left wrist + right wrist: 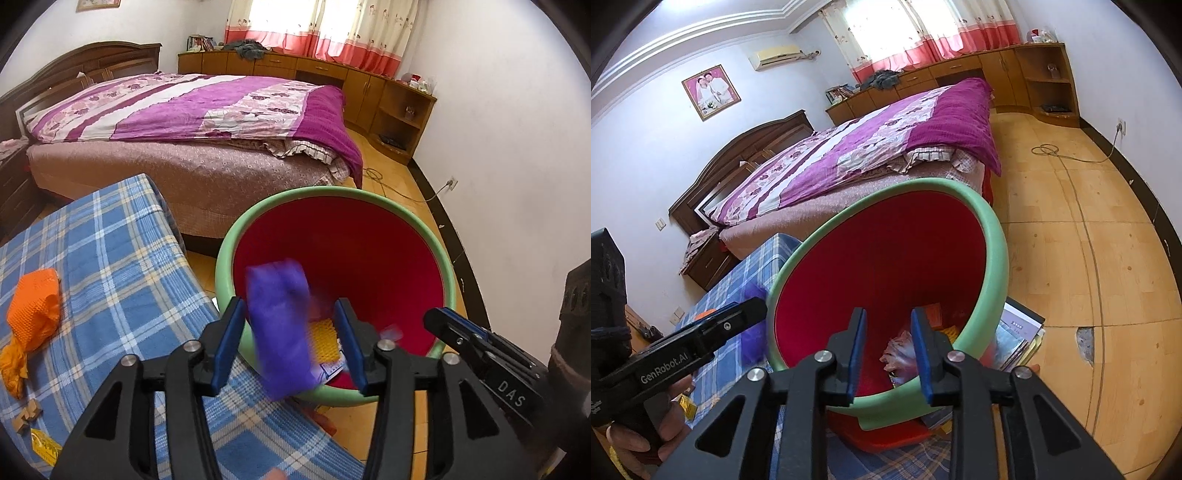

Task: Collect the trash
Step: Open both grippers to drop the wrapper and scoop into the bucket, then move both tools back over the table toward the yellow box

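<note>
A red bin with a green rim [332, 192] is tilted toward me, beside a blue plaid table [110, 266]. My left gripper [291, 347] is open over the bin's near rim. A blurred purple wrapper [280, 328] is between its fingers, apart from both pads, seemingly falling. Yellow and other trash [325, 341] lies inside the bin. An orange crumpled wrapper [33, 310] lies on the table at left. My right gripper [888, 352] has its fingers either side of the bin's green rim [993, 258] at the near edge, and seems to hold it. Pinkish trash [897, 350] lies inside.
A bed with a purple quilt [207, 110] stands behind the bin. Wooden cabinets [369, 85] line the far wall. A cable [1071, 157] runs across the wooden floor. Books [1019, 336] lie under the bin's right side. Small wooden blocks [27, 415] and a yellow card sit on the table.
</note>
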Demonstrator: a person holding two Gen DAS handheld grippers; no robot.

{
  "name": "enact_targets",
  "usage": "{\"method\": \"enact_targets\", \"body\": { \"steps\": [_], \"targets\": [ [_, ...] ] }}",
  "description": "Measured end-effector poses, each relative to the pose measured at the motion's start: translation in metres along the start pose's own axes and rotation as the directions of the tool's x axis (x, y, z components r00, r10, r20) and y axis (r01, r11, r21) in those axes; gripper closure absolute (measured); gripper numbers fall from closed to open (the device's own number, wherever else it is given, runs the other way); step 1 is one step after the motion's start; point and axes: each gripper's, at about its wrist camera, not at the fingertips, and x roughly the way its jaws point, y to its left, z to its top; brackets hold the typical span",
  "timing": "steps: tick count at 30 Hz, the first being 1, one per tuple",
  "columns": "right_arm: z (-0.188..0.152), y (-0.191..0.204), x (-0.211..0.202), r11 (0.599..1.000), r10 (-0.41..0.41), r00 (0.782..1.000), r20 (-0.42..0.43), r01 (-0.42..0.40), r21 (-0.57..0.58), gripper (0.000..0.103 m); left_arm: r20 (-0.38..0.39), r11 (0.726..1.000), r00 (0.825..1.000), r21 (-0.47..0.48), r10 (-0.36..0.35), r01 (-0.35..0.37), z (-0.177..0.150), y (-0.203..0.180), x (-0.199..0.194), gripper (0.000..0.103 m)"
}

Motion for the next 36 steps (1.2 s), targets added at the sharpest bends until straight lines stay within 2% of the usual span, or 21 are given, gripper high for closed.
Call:
{"method": "enact_targets", "body": {
  "steps": [3, 9, 13, 16, 25, 36],
  "targets": [
    [0.000, -0.002, -0.004, 1.000, 0.007, 1.000, 0.004, -0.007, 0.009, 0.073, 0.016, 1.000, 1.000, -0.002, 0.006, -0.006, 0.001, 0.001, -0.002, 0.036],
    [0.000, -0.001, -0.006, 1.000, 0.010, 1.000, 0.007, -0.010, 0.016, 0.071, 0.018, 0.999, 1.000, -0.039, 0.006, -0.005, 0.001, 0.010, -0.006, 0.036],
    [-0.001, 0.001, -0.009, 1.000, 0.013, 1.000, 0.010, -0.013, 0.015, 0.062, 0.018, 0.997, 1.000, -0.071, 0.018, -0.017, -0.006, 0.019, -0.015, 0.036],
    [-0.003, 0.005, -0.010, 1.000, 0.016, 1.000, 0.007, -0.016, 0.010, 0.061, 0.012, 0.996, 1.000, -0.090, 0.025, -0.024, -0.013, 0.025, -0.022, 0.036],
    [-0.010, 0.021, -0.016, 0.999, 0.036, 0.999, -0.005, -0.036, 0.001, 0.050, 0.003, 0.986, 0.997, -0.148, 0.080, -0.078, -0.035, 0.051, -0.052, 0.036],
    [-0.025, 0.062, -0.016, 0.995, 0.073, 0.996, -0.052, -0.077, -0.065, 0.040, 0.019, 0.964, 0.987, -0.219, 0.162, -0.154, -0.061, 0.091, -0.093, 0.036]
  ]
}}
